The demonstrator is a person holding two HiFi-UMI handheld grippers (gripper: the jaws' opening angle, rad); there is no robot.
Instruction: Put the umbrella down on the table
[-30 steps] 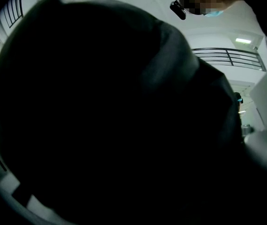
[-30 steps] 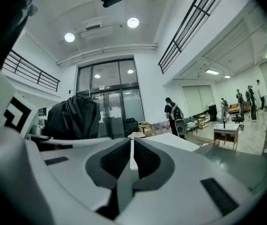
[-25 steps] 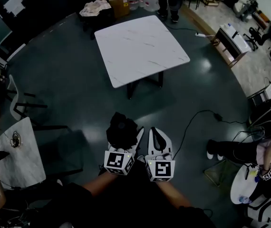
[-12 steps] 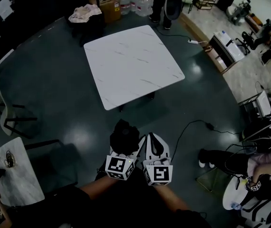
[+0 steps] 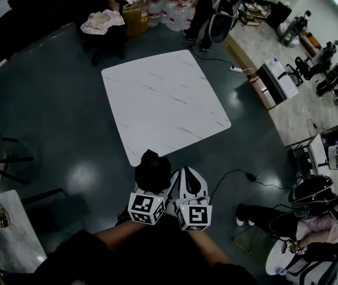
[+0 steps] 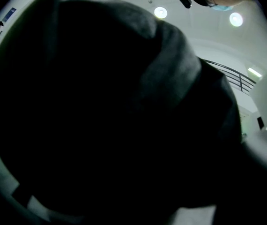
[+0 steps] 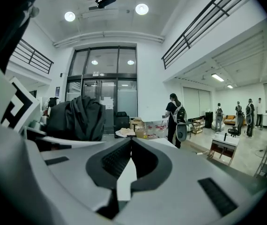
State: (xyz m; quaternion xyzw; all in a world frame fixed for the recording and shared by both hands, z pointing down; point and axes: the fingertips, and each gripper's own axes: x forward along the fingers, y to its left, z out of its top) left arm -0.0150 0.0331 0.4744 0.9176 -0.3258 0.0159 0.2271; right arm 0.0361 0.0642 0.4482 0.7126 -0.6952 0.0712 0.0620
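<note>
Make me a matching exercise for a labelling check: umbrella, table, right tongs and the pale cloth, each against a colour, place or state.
Things:
1. umbrella
2. table
3. right tongs
4. pale cloth

Descriptions:
A. shut, holding nothing
B. black, gripped in the left tongs
C. lying on a dark seat beyond the table
D. white marbled top

Pairs: 1-B, 2-D, 3-A, 4-C
</note>
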